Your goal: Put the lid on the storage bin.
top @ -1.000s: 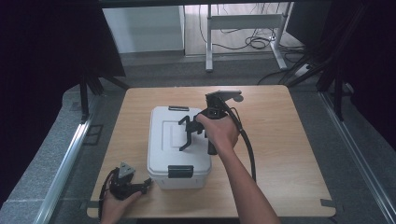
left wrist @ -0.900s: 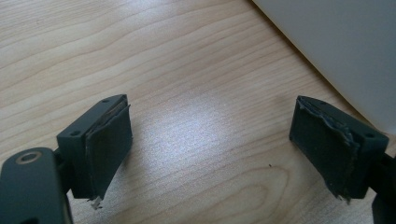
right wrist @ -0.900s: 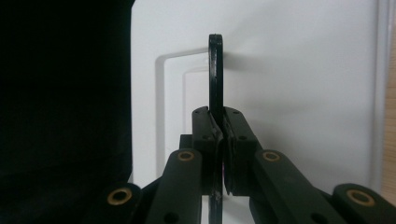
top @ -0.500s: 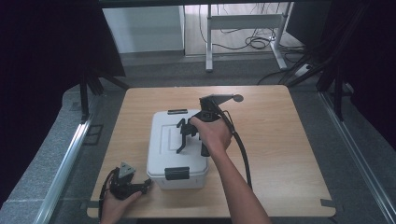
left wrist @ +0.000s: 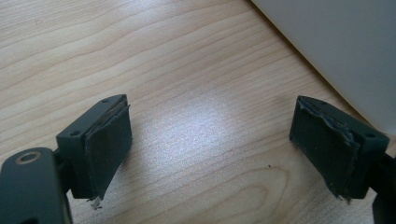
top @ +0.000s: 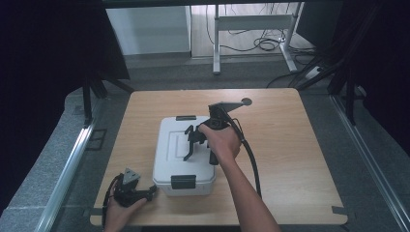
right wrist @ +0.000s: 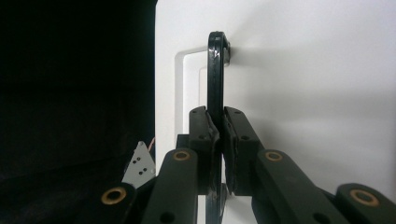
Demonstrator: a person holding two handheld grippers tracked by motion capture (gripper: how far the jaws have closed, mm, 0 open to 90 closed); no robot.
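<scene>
White box (top: 176, 154) sits mid-table (top: 290, 159), slightly left of center, black latch (top: 183, 181) on near side, another latch (top: 186, 117) on far side. Right gripper (top: 193, 145) over lid, clamped on black handle (right wrist: 215, 79), handle raised upright off lid, pinched between both pads. Left gripper (top: 145, 192) parked on table at near-left corner, just beside box's front corner, jaws spread wide, nothing between them, just bare wood. Box wall (left wrist: 345, 51) visible close by in left gripper view.
</scene>
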